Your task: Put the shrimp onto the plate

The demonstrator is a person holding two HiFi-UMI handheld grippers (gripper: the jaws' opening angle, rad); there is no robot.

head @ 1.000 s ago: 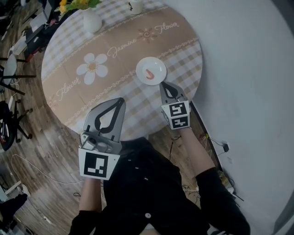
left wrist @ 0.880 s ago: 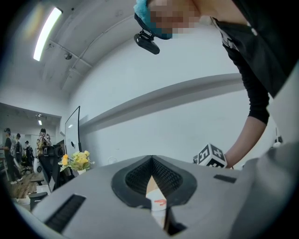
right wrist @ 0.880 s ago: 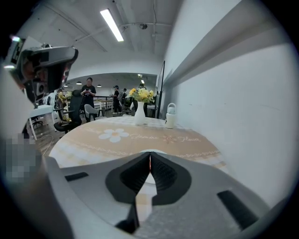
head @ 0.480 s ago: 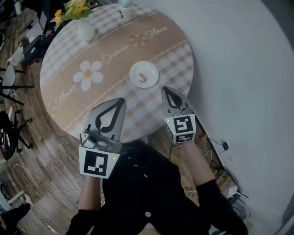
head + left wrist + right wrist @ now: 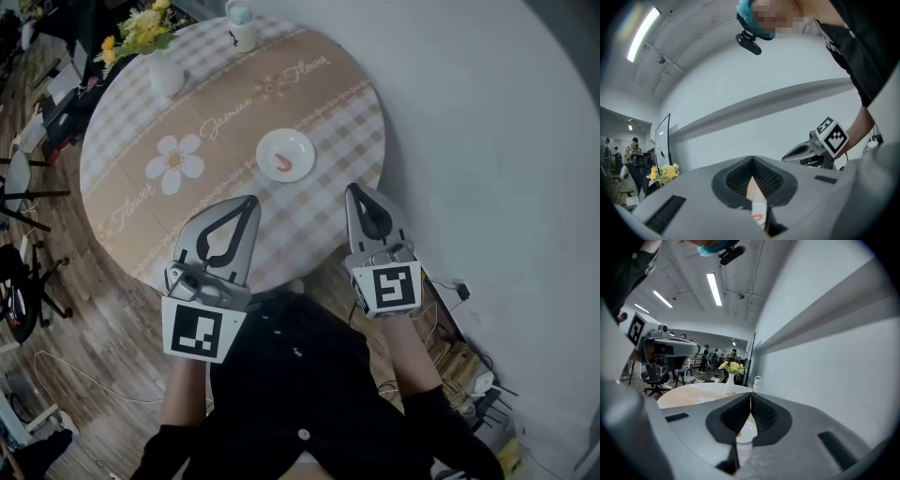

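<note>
Since the shrimp (image 5: 282, 164) lies on the plate (image 5: 296, 141) already, you should leave it alone; your left gripper (image 5: 249, 202) and right gripper (image 5: 355, 188), both pressed together and empty, hang near you, apart from the plate.

The left gripper (image 5: 249, 201) and the right gripper (image 5: 355, 189) are held side by side in front of the torso, well apart, both pointing forward and away from the body. Each has its jaws pressed together tip to tip, with nothing between them. The left forearm (image 5: 185, 398) and the right forearm (image 5: 410, 352) run back, bare, toward black sleeves.
</note>
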